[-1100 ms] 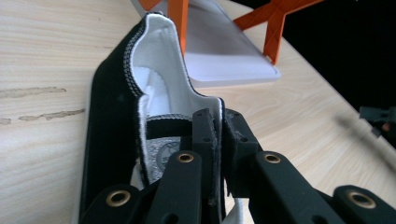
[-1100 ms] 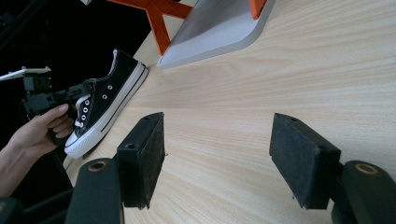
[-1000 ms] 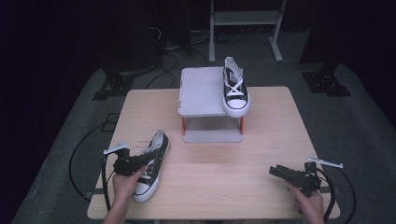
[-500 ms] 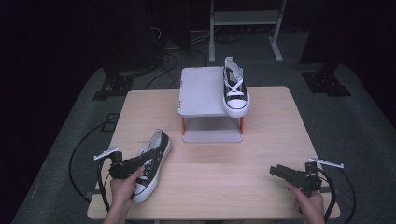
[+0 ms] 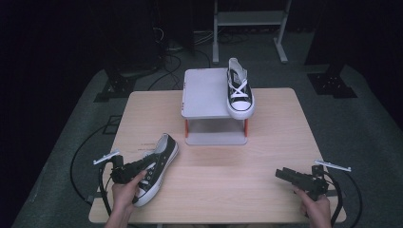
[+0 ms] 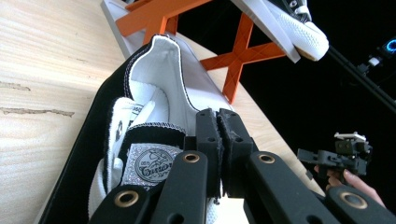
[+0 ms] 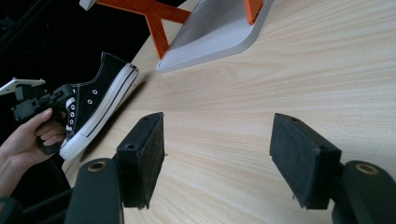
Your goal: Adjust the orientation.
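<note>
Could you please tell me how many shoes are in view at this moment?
2. One shoe sits on the right side of the grey stand; the other shoe lies on the table at front left, gripped by the left gripper.

near shoe [image 6: 140,140] toe cut off by frame edge, fingers [image 6: 208,140] hiding its laces

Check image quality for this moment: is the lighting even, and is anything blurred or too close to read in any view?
High view: table evenly lit, surroundings nearly black, slightly soft. Left gripper view: sharp, label inside the black shoe readable, dark background beyond the table edge. Right gripper view: the right gripper's pads large and close, wood grain crisp, left side falls into darkness.
</note>
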### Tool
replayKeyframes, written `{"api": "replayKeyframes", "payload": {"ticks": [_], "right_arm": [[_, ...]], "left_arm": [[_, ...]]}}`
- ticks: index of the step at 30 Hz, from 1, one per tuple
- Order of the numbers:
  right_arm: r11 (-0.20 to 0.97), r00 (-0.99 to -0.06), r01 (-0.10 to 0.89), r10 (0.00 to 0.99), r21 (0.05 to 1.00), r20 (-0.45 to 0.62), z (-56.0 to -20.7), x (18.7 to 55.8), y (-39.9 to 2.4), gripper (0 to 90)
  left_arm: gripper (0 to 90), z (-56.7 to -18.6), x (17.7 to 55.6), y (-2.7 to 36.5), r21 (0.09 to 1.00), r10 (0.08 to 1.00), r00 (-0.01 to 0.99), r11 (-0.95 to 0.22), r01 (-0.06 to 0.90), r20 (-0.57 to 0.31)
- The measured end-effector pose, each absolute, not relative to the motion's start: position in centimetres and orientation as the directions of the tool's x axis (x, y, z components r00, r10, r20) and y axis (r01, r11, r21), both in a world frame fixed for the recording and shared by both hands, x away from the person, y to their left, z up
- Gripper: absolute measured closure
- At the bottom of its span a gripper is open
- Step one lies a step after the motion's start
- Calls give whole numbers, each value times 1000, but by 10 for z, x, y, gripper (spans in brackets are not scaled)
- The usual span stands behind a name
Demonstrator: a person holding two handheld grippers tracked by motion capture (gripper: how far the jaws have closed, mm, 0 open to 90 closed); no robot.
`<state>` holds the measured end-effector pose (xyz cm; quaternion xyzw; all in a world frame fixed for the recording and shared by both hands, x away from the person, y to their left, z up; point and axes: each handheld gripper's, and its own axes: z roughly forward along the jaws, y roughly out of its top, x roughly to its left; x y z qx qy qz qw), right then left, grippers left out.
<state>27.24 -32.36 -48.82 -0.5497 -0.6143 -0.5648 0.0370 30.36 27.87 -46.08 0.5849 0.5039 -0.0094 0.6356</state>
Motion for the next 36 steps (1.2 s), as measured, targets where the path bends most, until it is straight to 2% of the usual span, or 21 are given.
{"api": "replayKeyframes", "payload": {"ticks": [6, 19, 28, 36], "right_arm": [[-242, -391, 716, 638, 654, 664, -488, 273, -324, 347], [-249, -388, 708, 646, 661, 658, -488, 272, -329, 345], [-247, -390, 709, 644, 661, 659, -489, 275, -327, 343], [-249, -383, 717, 641, 651, 666, -490, 279, -323, 341]], "left_arm": [[882, -453, 296, 281, 725, 533, 505, 383, 573, -679], [881, -423, 279, 260, 713, 417, 581, 464, 526, -699], [891, -402, 268, 262, 716, 402, 600, 493, 494, -692], [894, -399, 263, 265, 694, 402, 580, 546, 469, -708]]}}
